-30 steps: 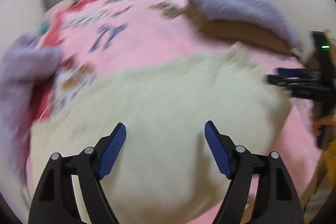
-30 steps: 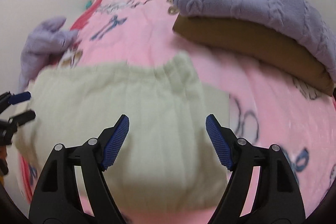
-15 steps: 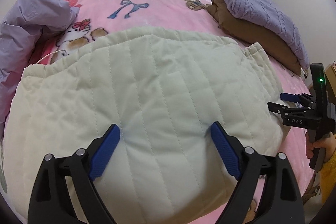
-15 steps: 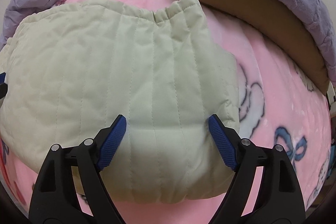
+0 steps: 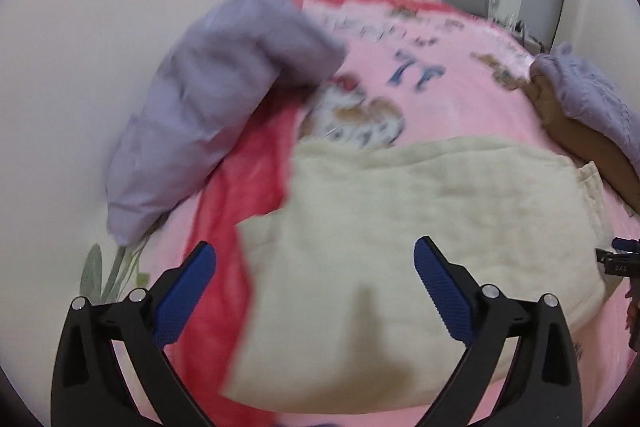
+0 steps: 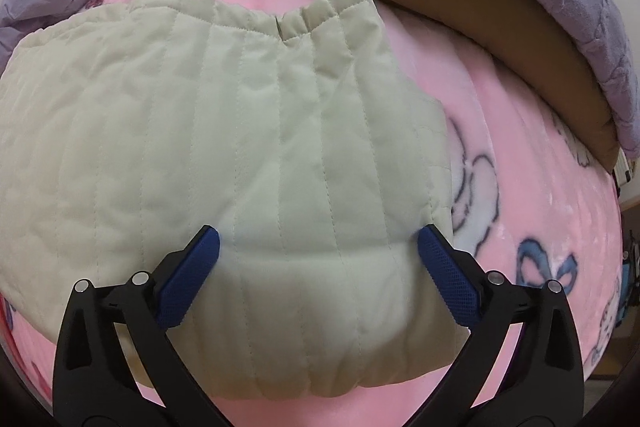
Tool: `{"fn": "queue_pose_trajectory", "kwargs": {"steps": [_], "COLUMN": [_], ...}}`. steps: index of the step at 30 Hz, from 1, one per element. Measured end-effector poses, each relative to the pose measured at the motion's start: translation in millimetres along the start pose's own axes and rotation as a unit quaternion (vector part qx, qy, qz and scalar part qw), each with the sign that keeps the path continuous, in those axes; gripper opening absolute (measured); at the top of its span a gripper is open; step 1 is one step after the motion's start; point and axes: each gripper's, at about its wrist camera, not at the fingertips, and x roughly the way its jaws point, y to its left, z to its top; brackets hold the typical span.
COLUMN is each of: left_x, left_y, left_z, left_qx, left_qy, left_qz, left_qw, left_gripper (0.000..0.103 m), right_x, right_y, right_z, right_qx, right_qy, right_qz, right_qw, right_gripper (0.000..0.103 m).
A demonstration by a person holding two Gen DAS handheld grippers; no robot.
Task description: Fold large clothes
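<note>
Left hand-held gripper swung leftward, quilted garment beneath

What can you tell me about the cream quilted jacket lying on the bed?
The jacket is pale cream, padded, with straight stitched channels running along its length and a gathered, elastic-looking hem at the far edge. It lies folded and fairly flat on the pink blanket, its near edge rounded and puffy. The right gripper has its open jaws spread over the near edge, seemingly pressing the padding. The left gripper hangs open over its other end, in a blurred view.
</note>
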Motion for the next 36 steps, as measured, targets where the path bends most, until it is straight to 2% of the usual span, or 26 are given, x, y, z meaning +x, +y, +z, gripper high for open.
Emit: {"fn": "queue_pose_trajectory", "kwargs": {"steps": [3, 4, 5, 6, 8, 11, 14, 16, 20, 23, 24, 25, 26, 27, 29, 30, 32, 33, 34, 36], "left_x": [22, 35, 54, 65, 94, 117, 127, 139, 167, 169, 169, 167, 162, 156, 158, 165, 177, 185, 189, 192], "left_y": [36, 47, 56, 61, 74, 78, 73, 71, 76, 71, 69, 62, 54, 42, 33, 34, 40, 44, 47, 51], "left_z": [3, 4, 3, 3, 0, -3, -4, -5, -11, -7, -5, -2, 1, 3, 3, 2, 0, -2, -4, -6], "left_qx": [-0.032, -0.046, -0.06, -0.068, -0.099, -0.106, -0.086, -0.078, -0.107, -0.097, -0.097, -0.093, -0.073, -0.033, -0.011, -0.021, -0.057, -0.087, -0.104, -0.13], "left_qy": [0.034, 0.06, 0.102, 0.124, 0.17, 0.202, 0.202, 0.212, 0.243, 0.261, 0.266, 0.271, 0.268, 0.263, 0.271, 0.281, 0.297, 0.305, 0.308, 0.31], "left_qz": [-0.048, -0.075, -0.119, -0.144, -0.197, -0.232, -0.238, -0.246, -0.289, -0.293, -0.303, -0.331, -0.343, -0.339, -0.331, -0.33, -0.341, -0.351, -0.356, -0.356], "left_qw": [0.9977, 0.9944, 0.9858, 0.9794, 0.9606, 0.9457, 0.9461, 0.9426, 0.9198, 0.9147, 0.91, 0.8992, 0.8973, 0.9026, 0.9039, 0.901, 0.8901, 0.8812, 0.8762, 0.8717], "left_gripper": [0.098, 0.098, 0.098, 0.098, 0.098, 0.098, 0.099, 0.099, 0.099, 0.099, 0.099, 0.099, 0.099, 0.099, 0.099, 0.099, 0.099, 0.099, 0.099, 0.099], "right_x": [0, 0, -2, -3, -2, -1, -1, -1, -1, -1, -1, -1, -2, -2, -2, -2, -1, -1, 0, 2], "right_y": [0, 0, 0, 0, 0, 0, 0, 0, 0, -1, -1, 0, 0, 0, 0, 0, -1, -2, -3, -5], "right_z": [0, -1, -4, -6, -7, -2, 0, 0, 1, 2, 2, 1, 1, 0, -1, -1, -2, -2, -1, 3], "right_qx": [-0.003, -0.003, -0.003, -0.005, -0.005, -0.003, -0.005, -0.005, -0.005, -0.005, -0.006, -0.006, -0.006, -0.005, -0.005, -0.004, 0.0, 0.001, 0.003, 0.005], "right_qy": [-0.004, -0.008, -0.016, -0.021, -0.022, -0.003, 0.004, 0.003, 0.004, 0.005, 0.006, 0.005, 0.002, 0.001, -0.001, -0.002, -0.002, 0.0, 0.004, 0.018], "right_qz": [-0.002, -0.002, -0.002, -0.002, -0.002, 0.0, -0.001, -0.001, -0.002, -0.002, -0.002, -0.002, -0.002, -0.003, -0.003, -0.002, 0.001, 0.002, 0.004, 0.009], "right_qw": [1.0, 1.0, 1.0, 1.0, 1.0, 1.0, 1.0, 1.0, 1.0, 1.0, 1.0, 1.0, 1.0, 1.0, 1.0, 1.0, 1.0, 1.0, 1.0, 1.0], "right_gripper": [0.095, 0.095, 0.095, 0.095, 0.095, 0.095, 0.095, 0.095, 0.095, 0.095, 0.095, 0.095, 0.095, 0.095, 0.095, 0.095, 0.095, 0.095, 0.095, 0.095]}}
